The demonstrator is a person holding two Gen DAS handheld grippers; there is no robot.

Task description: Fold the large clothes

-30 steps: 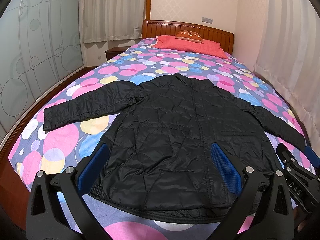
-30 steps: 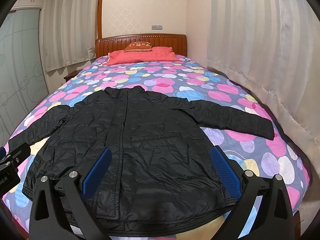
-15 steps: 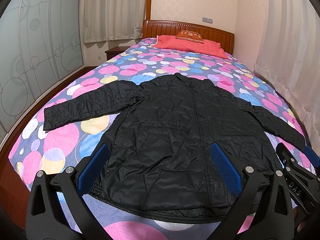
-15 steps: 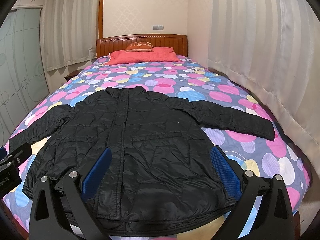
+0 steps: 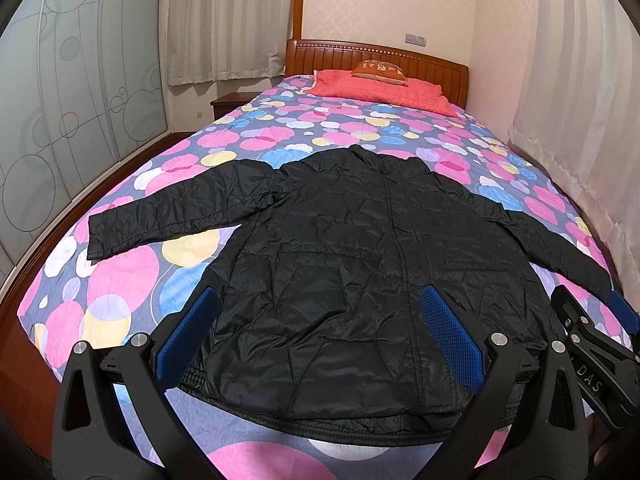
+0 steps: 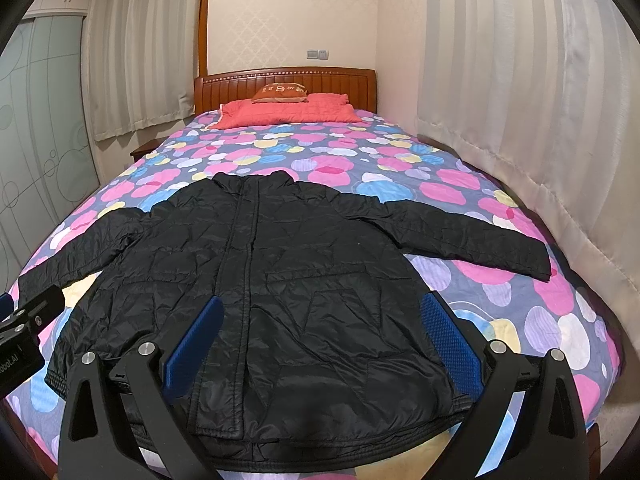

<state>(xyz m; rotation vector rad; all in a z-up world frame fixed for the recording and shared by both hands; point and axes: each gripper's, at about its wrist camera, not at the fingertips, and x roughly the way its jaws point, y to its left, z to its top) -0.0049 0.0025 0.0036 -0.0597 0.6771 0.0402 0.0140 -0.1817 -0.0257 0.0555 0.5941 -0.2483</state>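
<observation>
Black jacket [image 6: 280, 280] flat on bed [image 6: 500, 280]; right claw [image 6: 320, 344] spread, empty.

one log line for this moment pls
phase: pre-fold | black jacket: flat on bed, sleeves spread | left gripper: open, above hem | right gripper: open, above hem | contact: none

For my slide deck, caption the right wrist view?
Black puffer jacket spread flat on a polka-dot bedspread, sleeves out, framed by the open right gripper.

Red pillow [image 6: 286, 113] against wooden headboard [image 6: 240, 84]
</observation>
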